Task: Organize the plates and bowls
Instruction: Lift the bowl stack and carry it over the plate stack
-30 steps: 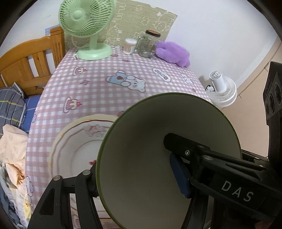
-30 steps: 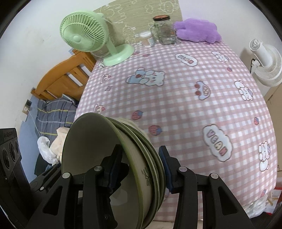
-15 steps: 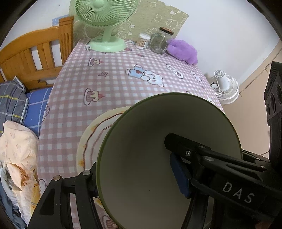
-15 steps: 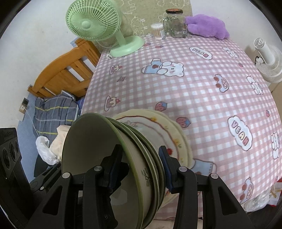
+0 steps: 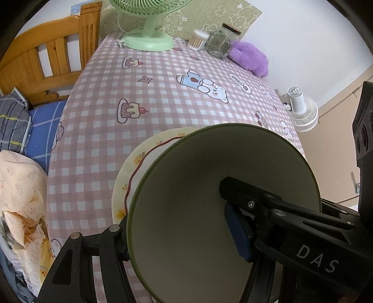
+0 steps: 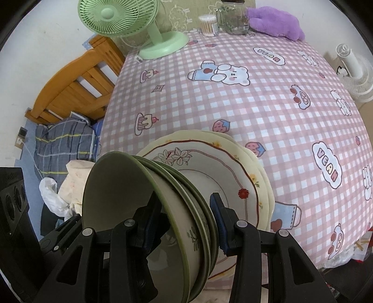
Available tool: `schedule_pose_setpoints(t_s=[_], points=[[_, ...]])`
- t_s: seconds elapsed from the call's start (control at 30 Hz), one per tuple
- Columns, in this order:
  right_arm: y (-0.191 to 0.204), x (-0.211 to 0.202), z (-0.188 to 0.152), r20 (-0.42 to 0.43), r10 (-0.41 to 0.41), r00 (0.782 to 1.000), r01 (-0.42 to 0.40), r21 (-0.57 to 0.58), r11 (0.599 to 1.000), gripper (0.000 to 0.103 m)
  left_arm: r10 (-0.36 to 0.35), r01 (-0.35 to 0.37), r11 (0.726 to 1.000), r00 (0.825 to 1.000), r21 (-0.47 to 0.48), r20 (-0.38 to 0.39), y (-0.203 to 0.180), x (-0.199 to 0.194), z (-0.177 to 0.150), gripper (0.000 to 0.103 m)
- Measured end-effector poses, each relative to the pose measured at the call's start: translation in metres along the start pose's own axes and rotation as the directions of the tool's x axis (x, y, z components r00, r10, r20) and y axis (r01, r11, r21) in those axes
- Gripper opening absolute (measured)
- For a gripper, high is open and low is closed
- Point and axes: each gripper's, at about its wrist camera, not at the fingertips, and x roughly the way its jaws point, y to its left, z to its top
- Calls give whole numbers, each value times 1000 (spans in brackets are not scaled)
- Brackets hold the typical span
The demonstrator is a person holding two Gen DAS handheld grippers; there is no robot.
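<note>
— What sort of place is this?
— A bedroom in a home. A wooden bed frame (image 5: pixel 46 63) with folded bedding (image 6: pixel 63 142) stands right beside the table (image 6: pixel 256 111).
— And the table?
— It has a pink checked cloth with cartoon bears, a green desk fan (image 6: pixel 130 25), a glass jar (image 6: pixel 233 16) and a purple plush toy (image 5: pixel 251 58).

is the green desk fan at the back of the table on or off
Cannot tell. The pale green plastic desk fan stands upright on the pink checked tablecloth, but its grille hides the blades.
</note>
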Motion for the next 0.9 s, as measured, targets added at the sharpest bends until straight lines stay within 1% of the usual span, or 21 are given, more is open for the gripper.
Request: schedule_pose_setpoints(t_s=[0.1,0.3,0.47,0.77,0.9], points=[[-1,3,1,-12,-9,1000,9,9,1000,46,-3,3,1000,1000,5,-6,0,2,2,65],[0,6,6,-5,-38,999,38,12,999,46,4,-4,1000,1000,19,-6,-1,5,6,65],[-3,8,7,2,-43,999,43,22,999,46,14,-14,999,1000,40,-4,-3,8,9,66],[-6,9,2,70,-68,995,66,23,998,49,78,-82,990,996,116,34,-16,10,8,66],[-8,8,-7,76,-70,995,66,51,997,50,95,-98,987,995,129,25,-17,8,0,68]])
